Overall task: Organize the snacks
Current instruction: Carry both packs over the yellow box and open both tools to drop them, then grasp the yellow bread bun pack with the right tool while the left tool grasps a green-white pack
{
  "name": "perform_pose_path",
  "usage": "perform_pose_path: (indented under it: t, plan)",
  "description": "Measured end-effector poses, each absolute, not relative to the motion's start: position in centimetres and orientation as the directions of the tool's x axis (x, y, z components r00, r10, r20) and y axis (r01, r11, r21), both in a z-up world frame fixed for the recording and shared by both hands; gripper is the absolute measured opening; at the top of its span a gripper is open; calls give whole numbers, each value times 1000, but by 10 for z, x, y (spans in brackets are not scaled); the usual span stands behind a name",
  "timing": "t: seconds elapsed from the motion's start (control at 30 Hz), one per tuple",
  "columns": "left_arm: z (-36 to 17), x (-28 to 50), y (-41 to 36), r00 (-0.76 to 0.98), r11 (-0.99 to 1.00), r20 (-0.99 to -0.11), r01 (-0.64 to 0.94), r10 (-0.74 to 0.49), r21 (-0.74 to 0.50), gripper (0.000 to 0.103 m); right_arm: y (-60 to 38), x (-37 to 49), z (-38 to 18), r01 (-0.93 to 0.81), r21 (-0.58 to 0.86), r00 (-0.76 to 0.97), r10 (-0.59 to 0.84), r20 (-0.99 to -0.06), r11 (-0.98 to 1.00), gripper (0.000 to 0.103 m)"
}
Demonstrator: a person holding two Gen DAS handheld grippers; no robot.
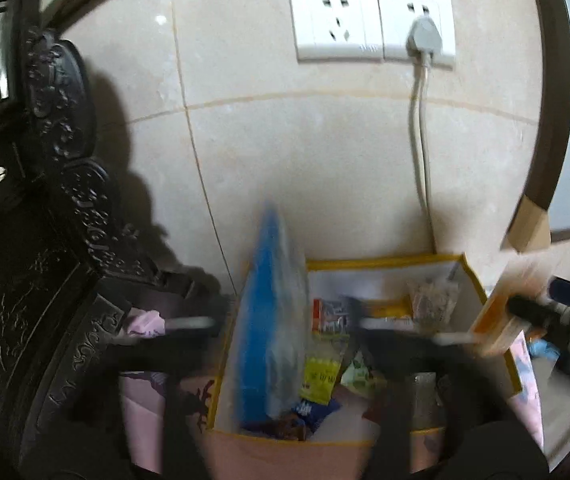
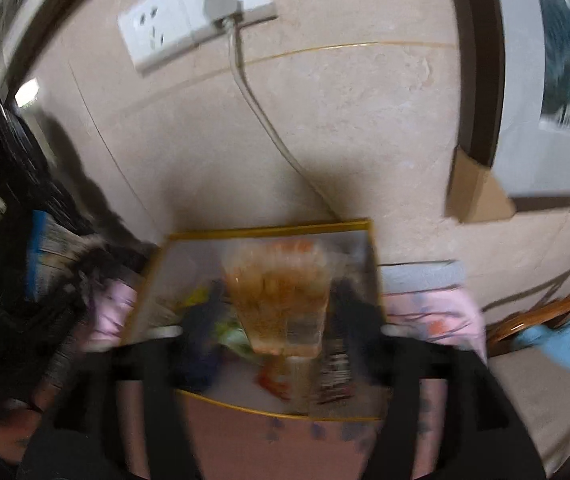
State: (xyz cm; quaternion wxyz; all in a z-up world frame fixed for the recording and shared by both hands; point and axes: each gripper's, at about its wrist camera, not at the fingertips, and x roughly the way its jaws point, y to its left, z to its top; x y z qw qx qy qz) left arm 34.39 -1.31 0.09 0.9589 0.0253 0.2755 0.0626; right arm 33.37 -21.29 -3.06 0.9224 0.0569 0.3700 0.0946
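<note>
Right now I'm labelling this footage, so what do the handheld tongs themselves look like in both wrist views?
Both are black two-finger tongs with broad dark arms and pale whitish pads at the fingertips. Left tongs and right tongs look alike; motion blur hides any markings. No cables or sleeves are visible.

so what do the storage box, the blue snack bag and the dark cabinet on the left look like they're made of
Storage box: seems soft fabric or coated card, pink outside, with yellow piped rims and thin walls.
Blue snack bag: looks like glossy plastic film, part clear, crinkled; blur hides detail.
Dark cabinet: likely carved dark wood with a lacquered sheen, shown by relief patterns and highlights.
</note>
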Motion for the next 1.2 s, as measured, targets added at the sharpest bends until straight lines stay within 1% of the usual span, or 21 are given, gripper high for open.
perform_pose_path:
  t: [0.03, 0.07, 0.1, 0.17, 0.27, 0.33, 0.4, 0.47, 0.5, 0.6, 0.7, 0.73, 0.83, 0.93, 0.97, 1.0, 1.03, 1.07, 1.1, 1.13, 1.2]
  plan:
    - [2, 337, -11, 860, 985, -481, -150, 171, 82, 101, -210, 330, -30, -122, 124, 725, 174, -667, 985, 102]
    - [4, 333, -9, 869, 982, -459, -168, 187, 81, 101, -209, 326, -29, -131, 116, 739, 175, -651, 985, 102]
    - [4, 330, -7, 869, 984, -460, -163, 180, 76, 101, -209, 322, -27, -146, 120, 742, 189, -643, 982, 102]
    - [5, 327, -3, 847, 984, -501, -164, 177, 71, 101, -215, 317, -23, -149, 150, 736, 211, -644, 977, 102]
    - [8, 311, 5, 840, 983, -510, -168, 183, 76, 101, -227, 302, -16, -150, 193, 718, 241, -653, 970, 102]
    - [7, 292, 9, 835, 981, -514, -157, 194, 114, 101, -233, 282, -15, -168, 187, 704, 250, -665, 968, 102]
    - [-4, 268, 12, 819, 976, -536, -128, 203, 174, 101, -235, 257, -18, -201, 155, 688, 252, -681, 967, 102]
    - [-28, 234, 13, 783, 965, -586, -66, 208, 255, 101, -236, 220, -35, -259, 107, 656, 256, -710, 960, 102]
    - [-40, 217, 15, 765, 957, -605, -49, 221, 287, 101, -236, 198, -52, -286, 72, 626, 244, -741, 955, 102]
    - [-84, 149, 16, 703, 947, -680, 27, 210, 320, 101, -230, 154, -103, -354, 23, 528, 220, -820, 935, 102]
    - [-130, 84, 17, 577, 950, -787, 62, 216, 306, 101, -230, 120, -152, -353, 56, 471, 229, -852, 934, 102]
    - [-144, 61, 17, 535, 952, -816, 66, 219, 298, 101, -228, 112, -170, -365, 89, 418, 249, -874, 927, 102]
    - [-168, 7, 10, 474, 968, -866, 98, 160, 232, 101, -220, 97, -203, -396, 118, 361, 273, -892, 911, 102]
    - [-178, -16, -5, 458, 969, -878, 119, 141, 217, 101, -210, 94, -222, -432, 82, 381, 264, -886, 898, 102]
    - [-179, -19, -11, 454, 969, -881, 126, 134, 213, 101, -210, 93, -226, -432, 74, 400, 265, -878, 899, 99]
    - [-180, -20, -15, 452, 969, -882, 129, 131, 210, 101, -210, 93, -230, -429, 87, 396, 274, -876, 899, 68]
    - [-180, -19, -22, 455, 970, -882, 132, 126, 206, 101, -211, 97, -234, -425, 163, 342, 325, -882, 891, 55]
    - [-178, -20, -29, 464, 970, -879, 142, 110, 197, 101, -213, 101, -233, -391, 188, 332, 329, -884, 901, 54]
    - [-177, -18, -34, 478, 969, -873, 152, 99, 193, 101, -214, 100, -231, -369, 173, 331, 303, -894, 913, 53]
    - [-176, -16, -41, 500, 964, -860, 165, 101, 209, 101, -217, 98, -227, -359, 151, 343, 280, -897, 921, 52]
    - [-175, -13, -55, 543, 946, -832, 197, 113, 256, 101, -232, 89, -216, -325, 150, 362, 270, -892, 934, 52]
